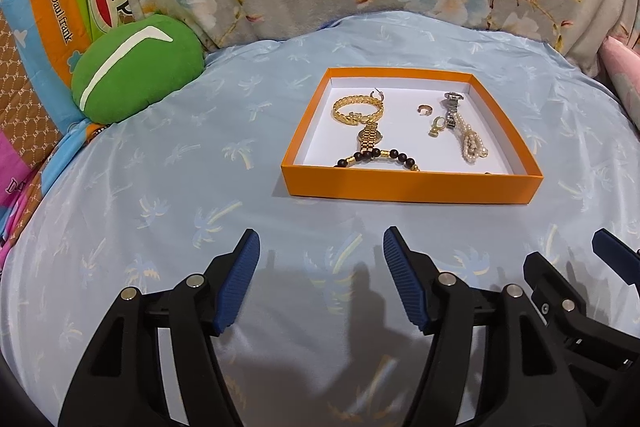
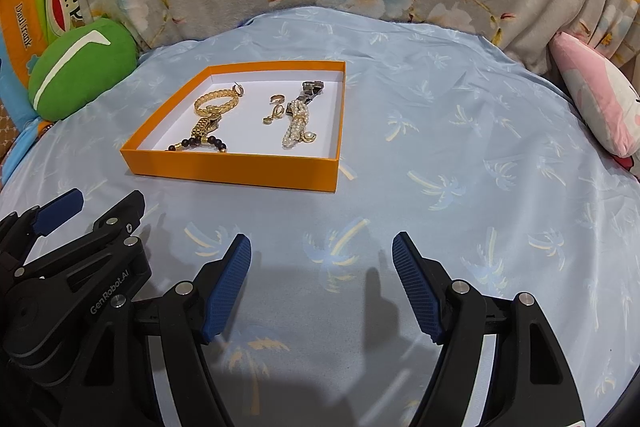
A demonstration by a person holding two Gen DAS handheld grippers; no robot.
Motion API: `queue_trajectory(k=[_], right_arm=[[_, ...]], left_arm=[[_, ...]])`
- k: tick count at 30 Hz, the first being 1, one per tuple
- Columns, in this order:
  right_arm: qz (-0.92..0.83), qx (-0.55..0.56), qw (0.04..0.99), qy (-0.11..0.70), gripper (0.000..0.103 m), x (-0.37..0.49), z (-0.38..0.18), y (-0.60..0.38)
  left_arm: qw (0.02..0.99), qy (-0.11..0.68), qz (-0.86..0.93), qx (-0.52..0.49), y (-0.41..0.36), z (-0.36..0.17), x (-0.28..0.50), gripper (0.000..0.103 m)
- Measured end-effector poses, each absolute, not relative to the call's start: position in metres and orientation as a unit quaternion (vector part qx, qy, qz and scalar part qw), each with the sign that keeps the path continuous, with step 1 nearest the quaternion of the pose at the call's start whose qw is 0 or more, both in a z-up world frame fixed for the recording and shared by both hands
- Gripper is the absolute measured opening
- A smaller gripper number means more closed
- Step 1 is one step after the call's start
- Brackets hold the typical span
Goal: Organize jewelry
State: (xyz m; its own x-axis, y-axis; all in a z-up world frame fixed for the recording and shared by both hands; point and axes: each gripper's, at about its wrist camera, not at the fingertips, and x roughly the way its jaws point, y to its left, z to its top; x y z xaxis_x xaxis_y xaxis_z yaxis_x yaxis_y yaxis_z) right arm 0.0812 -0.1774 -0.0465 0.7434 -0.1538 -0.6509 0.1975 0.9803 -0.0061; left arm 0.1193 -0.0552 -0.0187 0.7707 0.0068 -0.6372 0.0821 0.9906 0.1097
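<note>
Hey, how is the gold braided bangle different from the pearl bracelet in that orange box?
The gold bangle is a rigid, braided metal hoop holding an open ring shape; the pearl bracelet is white beads, bunched in a loose heap. The bangle lies in the left half of the orange box, by the far wall; the pearls lie in the right half, nearer the front. Neither is held by a gripper.

A box [image 1: 412, 183] is set on the bed [image 1: 200, 187], with jewelry held inside it: a bangle [image 1: 358, 109] at its far left, a bead bracelet [image 1: 376, 159] along its near wall, pearls [image 1: 472, 143] at its right. A cushion [image 1: 136, 79] is placed left of the box.
</note>
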Motion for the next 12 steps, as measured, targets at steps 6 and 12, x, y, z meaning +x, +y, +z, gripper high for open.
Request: queue_trajectory(k=[6,12], right_arm=[[-0.094,0.031,0.933,0.345,0.072,0.0809,-0.0466,-0.1772],[-0.095,0.030,0.933,0.345,0.072,0.0802,-0.0462,-0.1771]], left_arm=[[0.939,0.336,-0.018,0.067,-0.0559,-0.0180,0.1188,0.062],[0.940,0.334,-0.016,0.066,-0.0549,-0.0171,0.1180,0.062]])
